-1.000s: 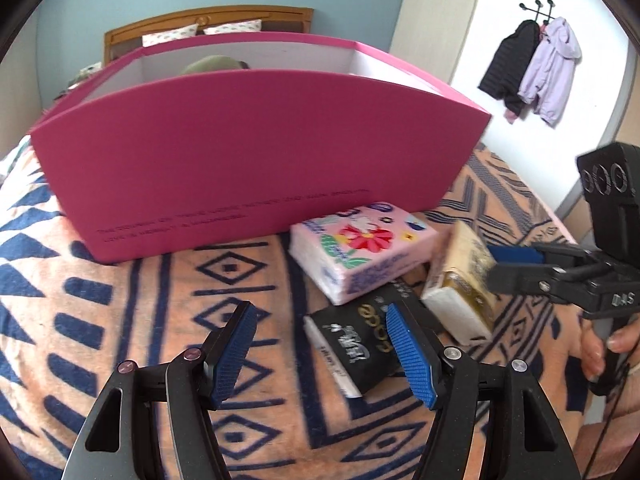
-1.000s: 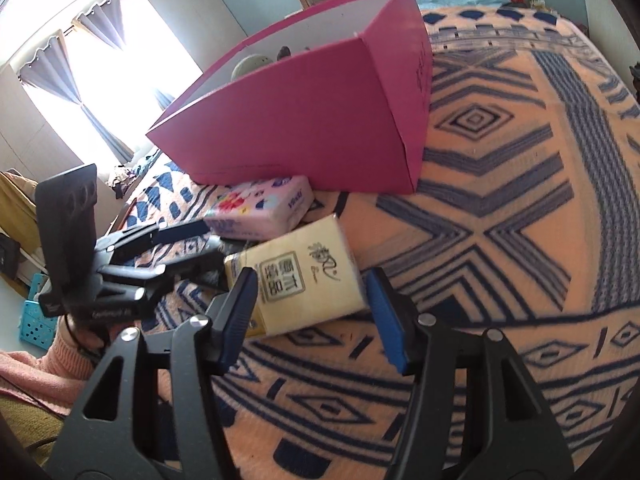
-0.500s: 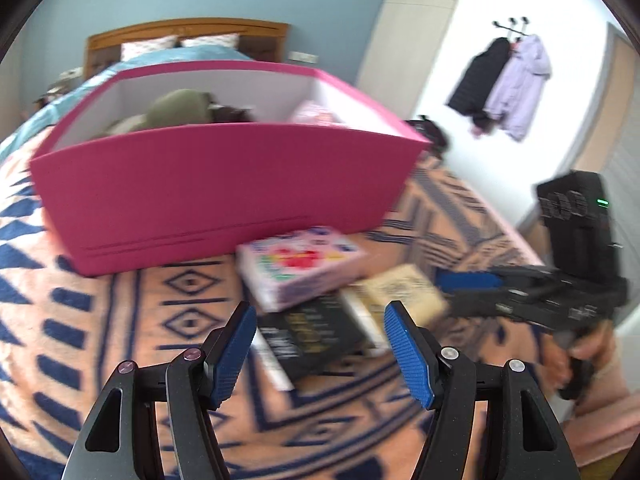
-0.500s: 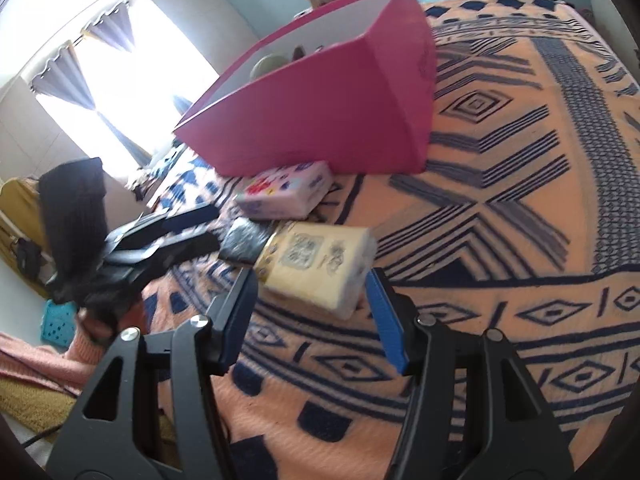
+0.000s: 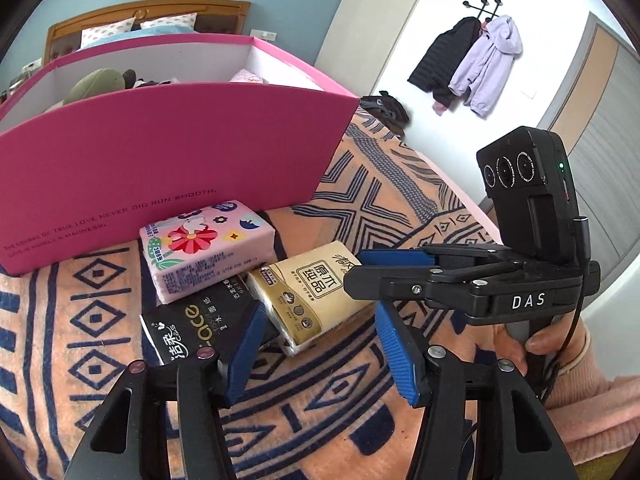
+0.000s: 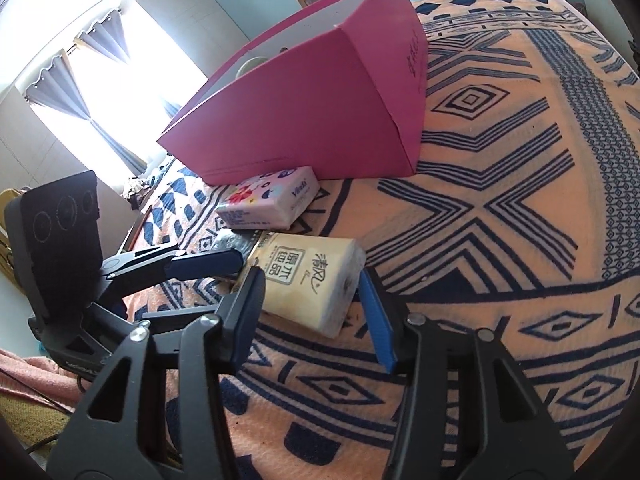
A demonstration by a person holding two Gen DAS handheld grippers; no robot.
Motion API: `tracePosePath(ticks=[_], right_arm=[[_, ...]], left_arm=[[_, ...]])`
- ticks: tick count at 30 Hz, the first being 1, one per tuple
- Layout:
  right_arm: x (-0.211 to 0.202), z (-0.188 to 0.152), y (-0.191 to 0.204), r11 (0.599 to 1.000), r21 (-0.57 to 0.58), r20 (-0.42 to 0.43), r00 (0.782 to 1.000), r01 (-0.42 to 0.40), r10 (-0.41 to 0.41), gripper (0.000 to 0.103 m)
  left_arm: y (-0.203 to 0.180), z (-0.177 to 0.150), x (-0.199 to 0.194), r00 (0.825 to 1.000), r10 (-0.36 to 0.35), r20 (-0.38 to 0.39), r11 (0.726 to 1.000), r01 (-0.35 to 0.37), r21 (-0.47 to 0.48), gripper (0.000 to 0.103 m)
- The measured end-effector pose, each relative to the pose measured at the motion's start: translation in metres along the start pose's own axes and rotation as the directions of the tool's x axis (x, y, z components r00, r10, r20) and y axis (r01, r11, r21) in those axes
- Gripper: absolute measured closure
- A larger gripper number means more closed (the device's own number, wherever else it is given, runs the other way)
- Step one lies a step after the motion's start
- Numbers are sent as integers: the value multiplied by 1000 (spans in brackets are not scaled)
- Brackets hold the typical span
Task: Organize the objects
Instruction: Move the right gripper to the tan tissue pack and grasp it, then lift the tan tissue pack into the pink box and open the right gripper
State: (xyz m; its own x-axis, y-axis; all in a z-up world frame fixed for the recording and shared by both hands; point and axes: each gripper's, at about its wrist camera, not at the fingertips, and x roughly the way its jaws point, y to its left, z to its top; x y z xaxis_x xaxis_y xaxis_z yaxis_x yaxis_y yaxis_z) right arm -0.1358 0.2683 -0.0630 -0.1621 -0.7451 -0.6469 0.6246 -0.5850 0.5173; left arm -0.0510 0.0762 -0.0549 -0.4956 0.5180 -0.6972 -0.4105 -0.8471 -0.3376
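While closing, right gripper (image 6: 312,312) straddles cream tissue pack (image 6: 308,284), pads not pressing; left gripper (image 5: 320,352) apart. Pink box (image 5: 168,160) at 11 o'clock; contents seen only left view.

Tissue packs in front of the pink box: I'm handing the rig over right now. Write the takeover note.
Left hand-held gripper: open, jaws have just been closing, poised where the black pack meets the beige pack; gripping nothing.
Right hand-held gripper: open, jaws have just been closing, straddling the beige pack; a gap shows at one pad.
Things: the floral pack, black pack and beige pack lie clustered on the blanket before the pink box, which already holds some items.
Left: all three packs are not yet boxed; probably grasp and load them.
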Motion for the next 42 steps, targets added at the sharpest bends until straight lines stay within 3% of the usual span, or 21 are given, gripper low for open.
tracePosePath(ticks=[9, 22, 42], right_arm=[[2, 0, -2, 1000, 9, -5, 1000, -9, 9, 54], [-3, -4, -3, 1000, 12, 1, 1000, -11, 11, 62], [-37, 20, 28, 997, -75, 119, 993, -9, 18, 62]], left_arm=[[0, -1, 1, 1000, -8, -21, 1000, 8, 1, 45], [2, 0, 4, 997, -76, -21, 997, 75, -32, 48], [-15, 33, -33, 990, -69, 126, 997, 63, 47, 48]])
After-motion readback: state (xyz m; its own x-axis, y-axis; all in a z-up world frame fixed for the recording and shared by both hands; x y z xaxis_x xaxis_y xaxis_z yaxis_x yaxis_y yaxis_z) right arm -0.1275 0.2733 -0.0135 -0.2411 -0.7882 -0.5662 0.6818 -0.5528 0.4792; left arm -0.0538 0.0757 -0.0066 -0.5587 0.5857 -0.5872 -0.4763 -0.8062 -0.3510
